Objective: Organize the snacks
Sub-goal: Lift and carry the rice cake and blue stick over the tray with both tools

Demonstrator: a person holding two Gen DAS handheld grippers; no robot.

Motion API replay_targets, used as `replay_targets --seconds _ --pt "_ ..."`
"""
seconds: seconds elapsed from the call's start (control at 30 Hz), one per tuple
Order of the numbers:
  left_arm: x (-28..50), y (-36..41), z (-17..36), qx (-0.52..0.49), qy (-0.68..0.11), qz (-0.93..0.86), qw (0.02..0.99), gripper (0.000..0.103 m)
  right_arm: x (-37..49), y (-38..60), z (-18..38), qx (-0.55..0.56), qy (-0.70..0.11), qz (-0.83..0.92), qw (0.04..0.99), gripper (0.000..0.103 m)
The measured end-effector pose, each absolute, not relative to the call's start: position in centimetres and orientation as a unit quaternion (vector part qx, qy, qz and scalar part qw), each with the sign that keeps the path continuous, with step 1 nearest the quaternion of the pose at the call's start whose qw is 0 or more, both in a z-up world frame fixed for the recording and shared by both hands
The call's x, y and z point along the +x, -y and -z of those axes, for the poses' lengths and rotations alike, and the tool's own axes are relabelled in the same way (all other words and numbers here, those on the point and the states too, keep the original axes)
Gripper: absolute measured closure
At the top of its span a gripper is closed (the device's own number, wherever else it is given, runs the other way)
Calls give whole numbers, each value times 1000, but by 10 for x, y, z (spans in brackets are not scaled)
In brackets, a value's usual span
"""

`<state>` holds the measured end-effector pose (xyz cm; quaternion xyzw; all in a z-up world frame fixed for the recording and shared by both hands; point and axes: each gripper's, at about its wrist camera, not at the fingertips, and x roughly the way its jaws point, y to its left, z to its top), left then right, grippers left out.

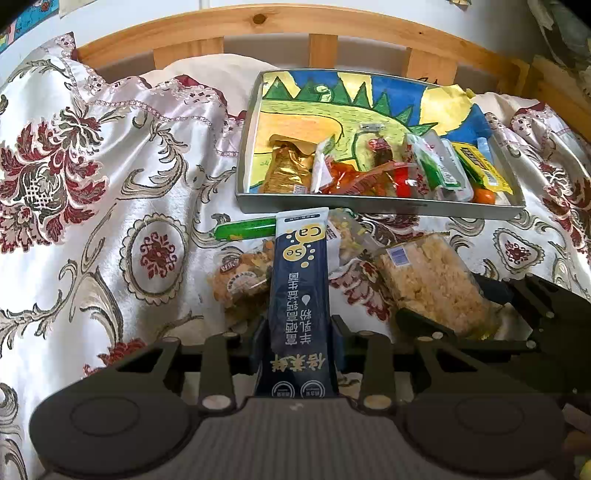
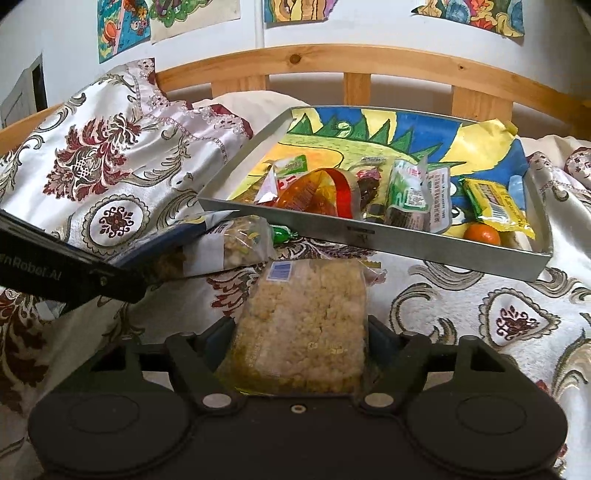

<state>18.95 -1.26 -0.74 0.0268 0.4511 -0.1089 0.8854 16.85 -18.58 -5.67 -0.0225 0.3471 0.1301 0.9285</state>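
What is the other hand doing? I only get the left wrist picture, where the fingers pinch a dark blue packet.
Observer: The right fingers are closed on a clear rice cake packet, one finger pressing against each long side.
Operator: Is it up in the air?
Observer: I cannot tell. From the right wrist view its far end looks low over the bedspread, just short of the tray.
Operator: What is on the wall behind the bed?
Observer: A row of colourful drawings hangs above the wooden headboard.
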Motion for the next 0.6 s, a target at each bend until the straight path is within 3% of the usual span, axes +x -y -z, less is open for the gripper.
replay_targets --seconds 0.6 --pt "179 5 5 -23 -454 114 884 64 159 192 48 -29 -324 -130 937 28"
